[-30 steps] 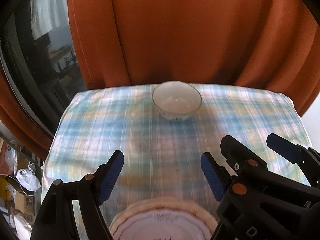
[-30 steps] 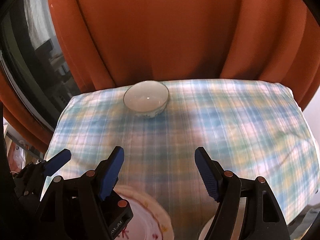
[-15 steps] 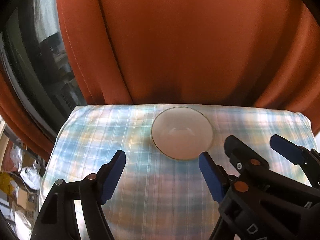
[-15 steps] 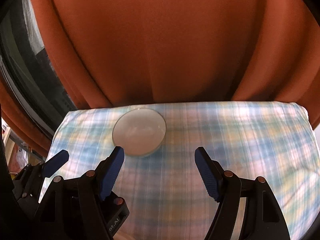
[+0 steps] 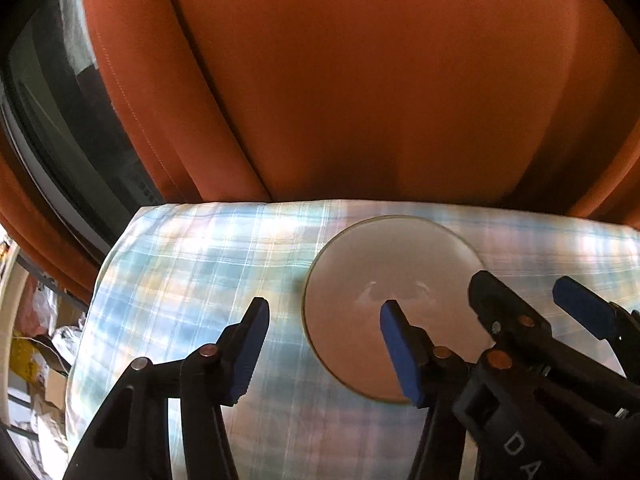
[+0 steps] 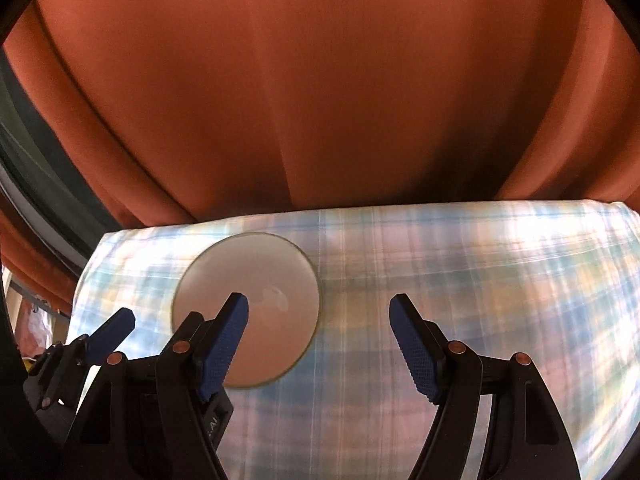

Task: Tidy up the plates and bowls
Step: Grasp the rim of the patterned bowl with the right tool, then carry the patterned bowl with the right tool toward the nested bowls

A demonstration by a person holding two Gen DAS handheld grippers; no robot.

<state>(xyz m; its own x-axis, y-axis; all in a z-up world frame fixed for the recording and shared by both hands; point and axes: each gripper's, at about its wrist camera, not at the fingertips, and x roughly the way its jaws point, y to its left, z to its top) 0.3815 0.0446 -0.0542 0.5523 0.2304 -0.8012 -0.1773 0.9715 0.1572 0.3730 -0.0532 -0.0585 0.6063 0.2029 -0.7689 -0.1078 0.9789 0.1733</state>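
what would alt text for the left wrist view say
A white bowl sits on a plaid cloth before orange curtains. The left gripper, jaws just closing, straddles its near-left rim without touching; the open right gripper hovers beside it.

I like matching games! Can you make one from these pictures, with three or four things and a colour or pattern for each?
Things:
1. bowl
2. curtain
3. cloth
4. pads on the right tool

Looks:
A. orange
B. blue
C. white
D. pale checks

Pairs: 1-C, 2-A, 3-D, 4-B
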